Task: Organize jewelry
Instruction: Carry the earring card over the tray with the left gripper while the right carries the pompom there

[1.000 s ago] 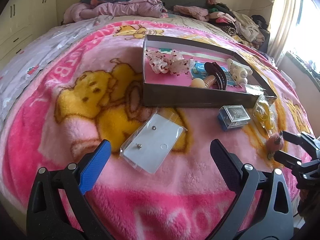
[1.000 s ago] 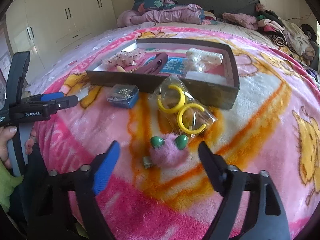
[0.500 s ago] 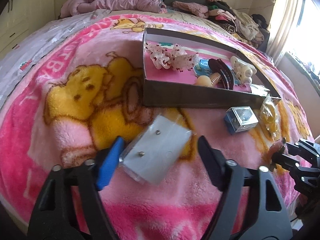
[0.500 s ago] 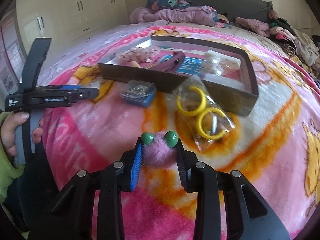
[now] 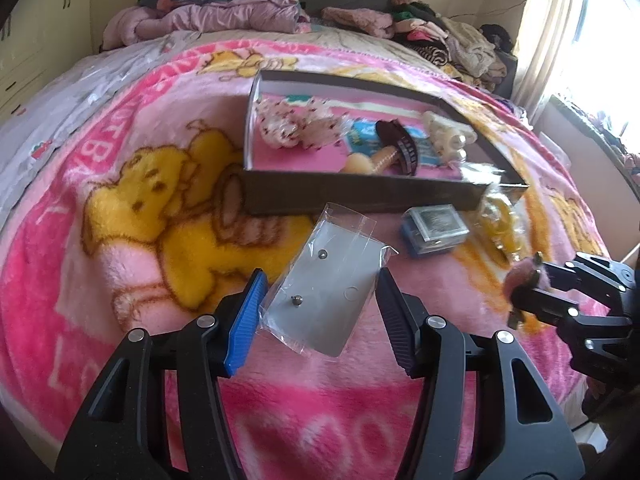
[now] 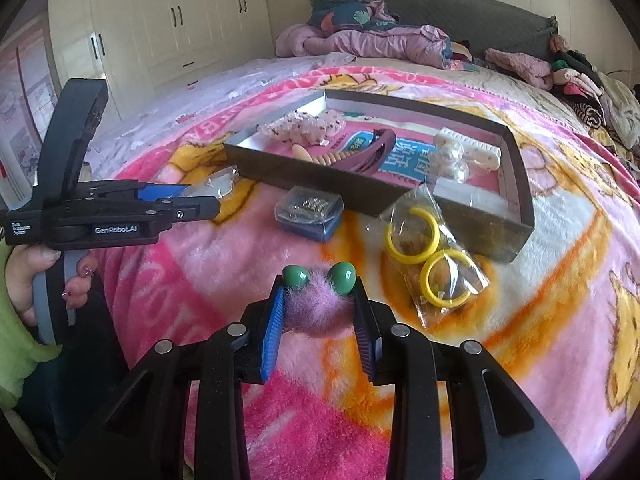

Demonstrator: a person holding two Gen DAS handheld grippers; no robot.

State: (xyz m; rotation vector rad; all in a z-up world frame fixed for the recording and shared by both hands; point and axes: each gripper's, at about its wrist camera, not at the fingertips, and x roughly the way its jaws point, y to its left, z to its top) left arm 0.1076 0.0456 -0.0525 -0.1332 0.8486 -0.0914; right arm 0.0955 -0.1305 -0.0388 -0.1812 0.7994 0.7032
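My right gripper (image 6: 319,314) is shut on a fluffy pink clip with two green beads (image 6: 319,300) and holds it above the blanket; it also shows in the left wrist view (image 5: 520,276). My left gripper (image 5: 320,316) is partly closed, its fingers on either side of a clear bag with a grey stud-earring card (image 5: 326,280); I cannot see whether they touch it. The dark open box (image 5: 360,196) holds hair clips and other pieces. A small blue-based clear case (image 6: 310,210) and a bag of yellow hoop earrings (image 6: 434,266) lie in front of the box.
Everything lies on a pink cartoon blanket (image 5: 120,240) on a bed. Folded clothes (image 5: 224,12) are piled at the headboard. White wardrobes (image 6: 160,32) stand on the left. A window (image 5: 600,40) is to the right.
My right gripper closed on the pink clip and lifted it off the blanket. My left gripper moved forward and narrowed its fingers around the earring card bag.
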